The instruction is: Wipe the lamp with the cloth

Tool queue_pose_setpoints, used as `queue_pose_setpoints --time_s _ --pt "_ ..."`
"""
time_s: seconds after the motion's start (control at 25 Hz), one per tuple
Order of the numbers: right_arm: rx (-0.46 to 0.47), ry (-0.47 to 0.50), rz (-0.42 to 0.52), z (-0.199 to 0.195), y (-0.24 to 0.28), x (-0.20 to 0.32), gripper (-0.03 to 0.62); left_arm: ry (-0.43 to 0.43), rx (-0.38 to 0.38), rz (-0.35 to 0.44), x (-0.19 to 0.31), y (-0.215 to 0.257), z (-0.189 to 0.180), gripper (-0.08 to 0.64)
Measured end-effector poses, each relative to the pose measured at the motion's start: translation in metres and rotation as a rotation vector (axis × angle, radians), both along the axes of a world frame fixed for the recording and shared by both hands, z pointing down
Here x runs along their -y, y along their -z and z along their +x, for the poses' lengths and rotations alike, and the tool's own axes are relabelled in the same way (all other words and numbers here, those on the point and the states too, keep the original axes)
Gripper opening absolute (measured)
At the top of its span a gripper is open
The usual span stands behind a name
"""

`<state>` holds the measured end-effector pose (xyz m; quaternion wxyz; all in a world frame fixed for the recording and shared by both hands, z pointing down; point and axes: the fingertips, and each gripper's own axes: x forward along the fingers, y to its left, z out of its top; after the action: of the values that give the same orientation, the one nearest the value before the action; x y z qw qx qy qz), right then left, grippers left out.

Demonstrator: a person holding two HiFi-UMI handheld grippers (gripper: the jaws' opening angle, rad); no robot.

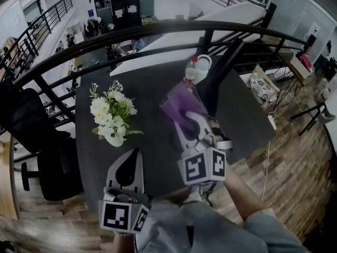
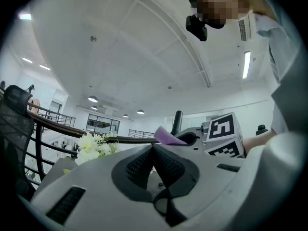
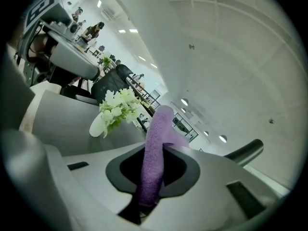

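My right gripper (image 1: pixel 188 121) is over the middle of the dark table (image 1: pixel 152 146), shut on a purple cloth (image 1: pixel 181 105) that stands up out of its jaws. In the right gripper view the cloth (image 3: pixel 155 158) is a rolled strip pinched between the jaws. Just beyond the cloth a black slanted pole (image 1: pixel 211 86) rises from the table; I cannot tell whether it is the lamp. My left gripper (image 1: pixel 130 156) is near the table's front edge, its pads (image 2: pixel 144 163) pressed together with nothing between them.
White flowers in a white vase (image 1: pixel 111 117) stand left of the cloth. A white rounded object with a red part (image 1: pixel 197 67) sits at the table's far edge. A black railing (image 1: pixel 131 36) curves behind the table; a black chair (image 1: pixel 47 162) is at the left.
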<state>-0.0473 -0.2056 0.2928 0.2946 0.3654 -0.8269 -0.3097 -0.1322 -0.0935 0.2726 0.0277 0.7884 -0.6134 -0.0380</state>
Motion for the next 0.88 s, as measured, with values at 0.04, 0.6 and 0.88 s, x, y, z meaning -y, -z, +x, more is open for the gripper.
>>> queue_pose_setpoints --time_s 0.04,0.6,0.88 --pt "0.001 -0.004 0.015 0.002 0.004 0.002 0.054 -0.002 0.007 0.002 0.0 0.0 0.002 0.005" --pt "0.103 -0.132 0.29 0.071 0.101 0.05 0.054 -0.035 0.017 0.018 0.021 0.007 0.034 0.005" --pt "0.12 -0.198 0.374 0.113 0.14 0.074 0.054 -0.043 0.011 0.025 0.027 0.008 0.044 0.005"
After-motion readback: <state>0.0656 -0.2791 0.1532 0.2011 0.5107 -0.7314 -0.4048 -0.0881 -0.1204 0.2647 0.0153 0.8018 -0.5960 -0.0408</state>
